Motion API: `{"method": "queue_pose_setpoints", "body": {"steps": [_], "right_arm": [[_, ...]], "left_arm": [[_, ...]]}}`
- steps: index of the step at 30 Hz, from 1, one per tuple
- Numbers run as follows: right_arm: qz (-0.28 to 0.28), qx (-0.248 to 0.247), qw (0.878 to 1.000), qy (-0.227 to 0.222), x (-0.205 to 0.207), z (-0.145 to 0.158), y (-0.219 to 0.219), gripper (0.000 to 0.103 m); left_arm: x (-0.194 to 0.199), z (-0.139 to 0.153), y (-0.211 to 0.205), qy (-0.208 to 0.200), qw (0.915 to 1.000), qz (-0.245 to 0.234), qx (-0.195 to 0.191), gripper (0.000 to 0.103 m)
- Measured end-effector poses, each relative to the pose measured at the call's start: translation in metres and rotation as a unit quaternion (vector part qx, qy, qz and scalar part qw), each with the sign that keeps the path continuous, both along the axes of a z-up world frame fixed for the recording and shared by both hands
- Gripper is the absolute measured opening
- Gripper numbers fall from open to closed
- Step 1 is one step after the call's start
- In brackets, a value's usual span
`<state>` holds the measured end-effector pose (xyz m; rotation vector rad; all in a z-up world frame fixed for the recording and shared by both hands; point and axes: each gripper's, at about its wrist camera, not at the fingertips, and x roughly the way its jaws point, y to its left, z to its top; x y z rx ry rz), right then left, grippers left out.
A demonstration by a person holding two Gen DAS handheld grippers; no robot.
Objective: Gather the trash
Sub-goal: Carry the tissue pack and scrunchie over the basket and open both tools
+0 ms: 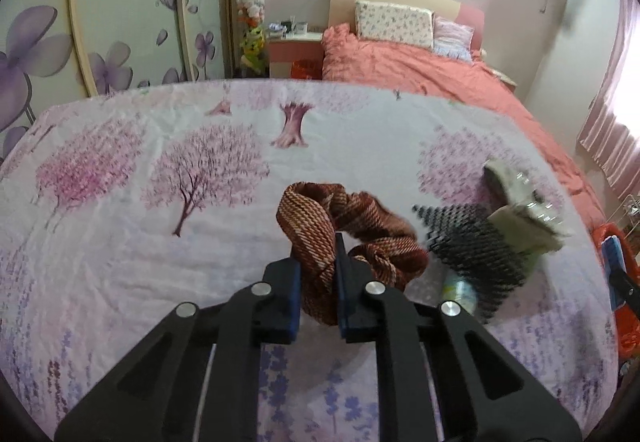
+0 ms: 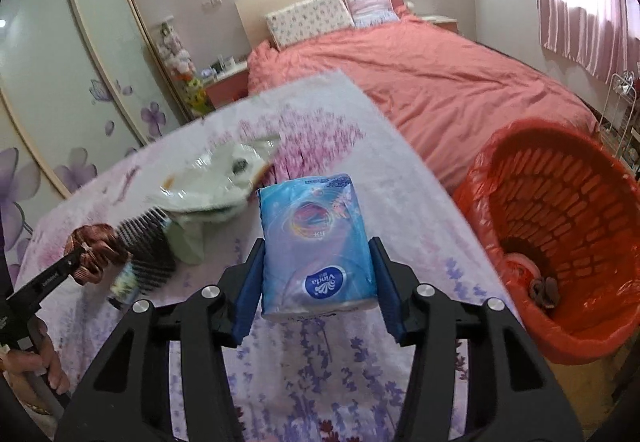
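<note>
Tissue pack [image 2: 318, 242]: soft, light, film-wrapped and probably slippery; best taken across its long sides, mid-body, where the filling gives and grips.
Right gripper [image 2: 318, 278]: half open, blue pads flanking the pack's two sides; left pad looks against the wrapper, right pad seems just shy, so a firm clamp cannot be told.
Red scarf [image 1: 344, 234]: limp, woven, near weightless; any bunched fold serves as a hold, loose ends likely to trail.
Left gripper [image 1: 318, 282]: narrowed hard on a fold of the scarf, cloth pinched between the pads and looping out ahead.
Hairbrush [image 1: 468, 254]: black, bristled, just right of the scarf, stiff and easy to grasp by the body.
Crumpled wrapper [image 2: 212, 186]: clear and pale green plastic, beyond the hairbrush, flimsy and crackly by the look.
Flowered sheet [image 1: 160, 162]: covering the surface under all items.
Red basket [image 2: 560, 226]: lined with a red bag, on the floor to the right of the sheet's edge, near the tissue pack; judged the drop point.
</note>
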<state>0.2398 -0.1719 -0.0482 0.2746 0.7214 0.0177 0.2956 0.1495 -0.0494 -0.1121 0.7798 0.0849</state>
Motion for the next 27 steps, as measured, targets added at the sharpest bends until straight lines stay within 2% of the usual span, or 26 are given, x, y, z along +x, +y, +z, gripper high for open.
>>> {"method": "queue_pose_setpoints", "body": {"steps": [7,14,19,27], "right_arm": [[-0.003,-0.006,0.999,-0.042,-0.016,0.026,-0.003,0.051],[-0.025,-0.009,0.996,-0.081,-0.041,0.045,-0.02,0.051],[-0.058,-0.018,0.991,-0.118,-0.061,0.062,-0.045,0.051],[-0.124,-0.015,0.98,-0.153,-0.079,0.071,-0.097,0.051]], "left_arm": [[-0.02,0.039,-0.021,-0.046,0.9984,-0.03,-0.008,0.014],[-0.04,0.072,-0.068,-0.08,0.993,-0.086,-0.02,0.014],[-0.054,0.088,-0.116,-0.097,0.9843,-0.143,-0.038,0.014],[-0.064,0.096,-0.214,-0.099,0.9618,-0.245,-0.07,0.014]]}}
